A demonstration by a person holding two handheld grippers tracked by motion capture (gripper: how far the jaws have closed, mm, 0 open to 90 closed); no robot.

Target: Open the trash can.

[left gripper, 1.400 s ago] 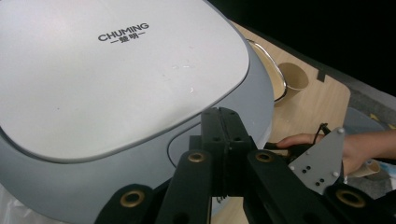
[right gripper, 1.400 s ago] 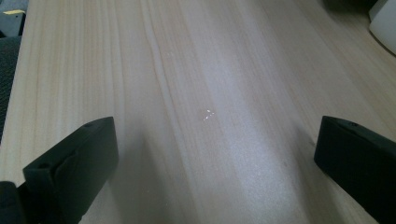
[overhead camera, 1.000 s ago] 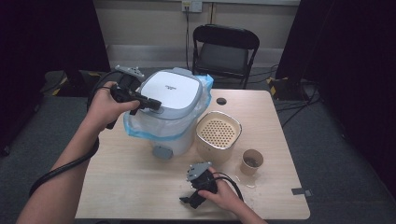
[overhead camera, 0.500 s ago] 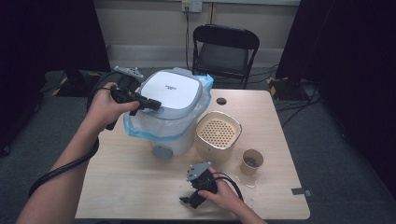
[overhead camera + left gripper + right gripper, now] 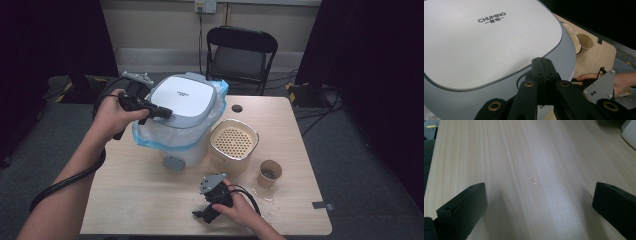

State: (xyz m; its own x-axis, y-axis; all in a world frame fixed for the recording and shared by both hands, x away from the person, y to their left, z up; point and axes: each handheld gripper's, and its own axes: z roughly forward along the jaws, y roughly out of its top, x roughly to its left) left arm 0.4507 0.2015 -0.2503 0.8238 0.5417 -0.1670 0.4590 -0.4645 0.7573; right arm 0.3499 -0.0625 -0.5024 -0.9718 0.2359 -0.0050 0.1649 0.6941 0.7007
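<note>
My left gripper (image 5: 162,113) is closed, pressing the bin lid (image 5: 184,96) down (seemingly seated); right gripper (image 5: 202,216) idles open.

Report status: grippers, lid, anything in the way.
Left gripper shut, jaws together at the rim of the grey-and-white appliance lid. Right gripper open, resting on the pale wooden table. Nothing blocking.

Wide-open right tool (image 5: 539,205) over table (image 5: 524,157)
</note>
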